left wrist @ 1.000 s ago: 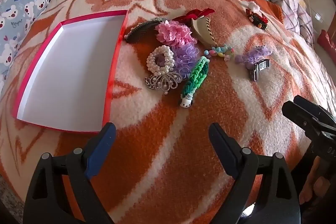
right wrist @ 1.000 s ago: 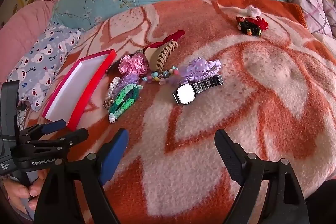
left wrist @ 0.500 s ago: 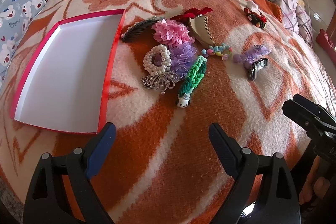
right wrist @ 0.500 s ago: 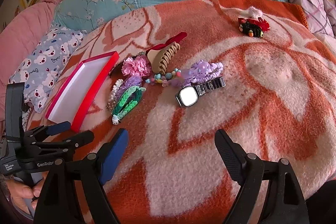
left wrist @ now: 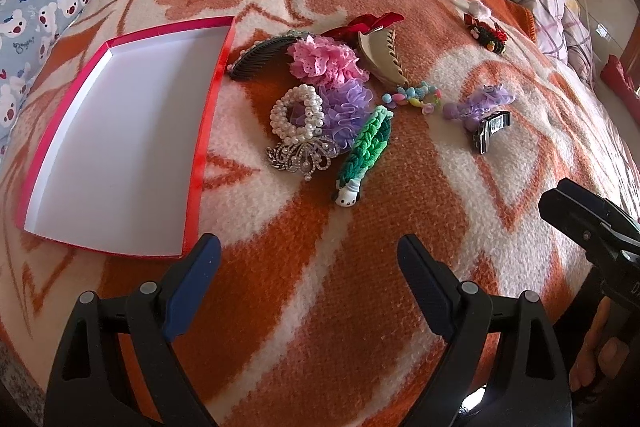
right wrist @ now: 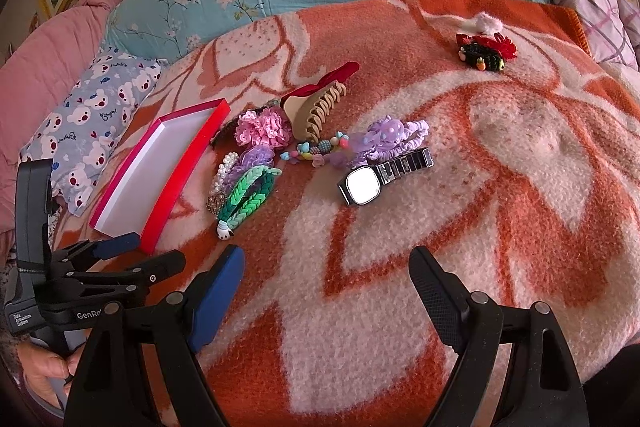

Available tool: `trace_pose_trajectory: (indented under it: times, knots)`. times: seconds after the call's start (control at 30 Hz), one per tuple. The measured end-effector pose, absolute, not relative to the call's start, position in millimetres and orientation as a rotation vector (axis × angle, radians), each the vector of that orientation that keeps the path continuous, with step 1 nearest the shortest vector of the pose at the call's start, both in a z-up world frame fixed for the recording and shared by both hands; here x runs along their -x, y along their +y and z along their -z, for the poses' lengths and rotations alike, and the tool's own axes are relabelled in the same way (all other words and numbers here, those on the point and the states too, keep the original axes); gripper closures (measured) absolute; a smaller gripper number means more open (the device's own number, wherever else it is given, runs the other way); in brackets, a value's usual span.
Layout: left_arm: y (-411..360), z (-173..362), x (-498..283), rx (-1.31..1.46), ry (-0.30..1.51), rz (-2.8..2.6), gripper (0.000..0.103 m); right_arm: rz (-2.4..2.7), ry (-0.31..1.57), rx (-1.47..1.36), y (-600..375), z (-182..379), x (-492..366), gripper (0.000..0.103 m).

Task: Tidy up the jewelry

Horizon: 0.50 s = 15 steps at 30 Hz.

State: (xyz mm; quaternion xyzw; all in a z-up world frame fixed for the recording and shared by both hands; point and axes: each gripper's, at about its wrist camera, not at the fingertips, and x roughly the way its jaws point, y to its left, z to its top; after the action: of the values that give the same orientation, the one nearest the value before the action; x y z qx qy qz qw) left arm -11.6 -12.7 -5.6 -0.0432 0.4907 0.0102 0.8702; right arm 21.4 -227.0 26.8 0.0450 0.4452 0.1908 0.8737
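An orange-and-cream patterned fleece blanket covers the bed, and a shallow red cardboard box with a white inside lies open on it, holding nothing. Just right of the box sits a cluster of accessories: a dark curved hair comb almost touching the box's far right corner, a pink ruffled fabric scrunchie beside it, and a beige plastic claw clip with a red velvet bow behind it. Nearer than these, a white pearl bead bracelet overlaps a lilac ruffled scrunchie; a silver rhinestone brooch lies against the bracelet's near edge. A green braided loom-band bracelet with a small white charm stretches toward the camera. Farther right of the box come a pastel multicoloured bead bracelet, a purple dotted scrunchie and a silver metal-band watch with a square face, the scrunchie touching the watch band. A red-and-black knitted hair clip lies well apart, at the blanket's far side.

The left gripper hovers near the box's near right corner, fingers spread wide and holding nothing. The right gripper hangs over bare blanket, well right of the box, fingers equally wide and unladen.
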Motion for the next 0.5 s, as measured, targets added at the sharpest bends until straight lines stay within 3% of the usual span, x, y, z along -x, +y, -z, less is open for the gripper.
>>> trace_pose_trajectory:
  times: [0.27,0.5]
  knots:
    - [-11.5,10.5,6.0,0.108,1.037,-0.006,0.012,-0.409,0.948,-0.122,-228.1,-25.5,-23.9,0.018]
    - [-15.2,9.3,-14.1,0.157,1.03,0.108,0.012,-0.37,0.922,-0.027,-225.9,-23.9,-39.2,0.025]
